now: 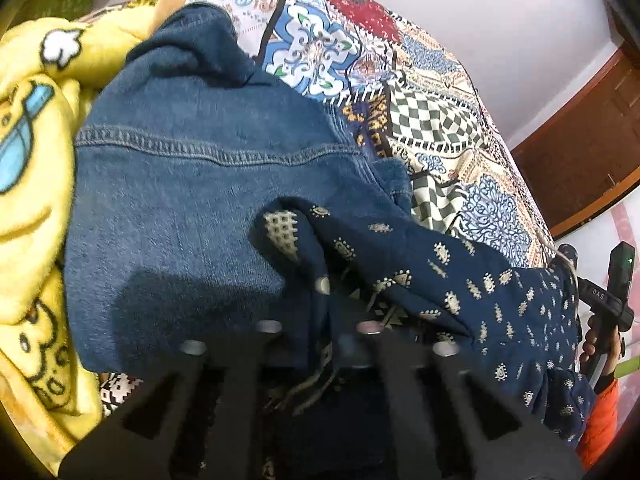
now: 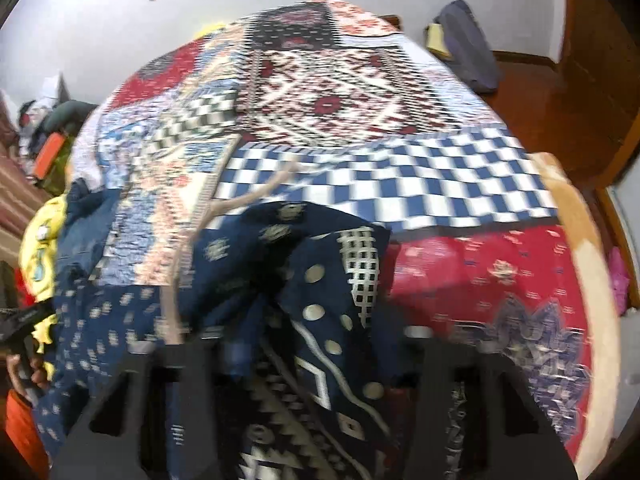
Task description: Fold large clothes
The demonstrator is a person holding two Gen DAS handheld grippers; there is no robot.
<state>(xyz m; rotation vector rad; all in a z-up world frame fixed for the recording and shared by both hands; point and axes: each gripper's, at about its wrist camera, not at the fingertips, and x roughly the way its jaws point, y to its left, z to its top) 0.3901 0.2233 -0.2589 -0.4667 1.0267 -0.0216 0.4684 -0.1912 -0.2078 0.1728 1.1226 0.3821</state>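
1. Navy printed garment (image 1: pixel 460 280) lay bunched on the bed, over the patchwork quilt (image 1: pixel 440 120), with part of it draped across a blue denim piece (image 1: pixel 192 184).
2. I saw the left gripper (image 1: pixel 320 336) pointing steeply down, its jaws drawn together on a fold of the navy printed garment, cloth gathered between the 2 fingers.
3. In the right wrist view the same garment (image 2: pixel 304 280) rose in a crumpled ridge in front of the right gripper (image 2: pixel 304 344); its jaws had closed in on the cloth, and the fabric filled the gap between them, though blur kept me from seeing the pads themselves.
4. The quilt (image 2: pixel 380 176) showed blue-and-white checks just beyond the garment and a red panel to its right.
5. A yellow cartoon blanket (image 1: pixel 36 184) lay against the denim piece on its left side.
6. From the left wrist view, a hand (image 1: pixel 596 344) in an orange sleeve held the handle of the other gripper at the right edge of the bed.
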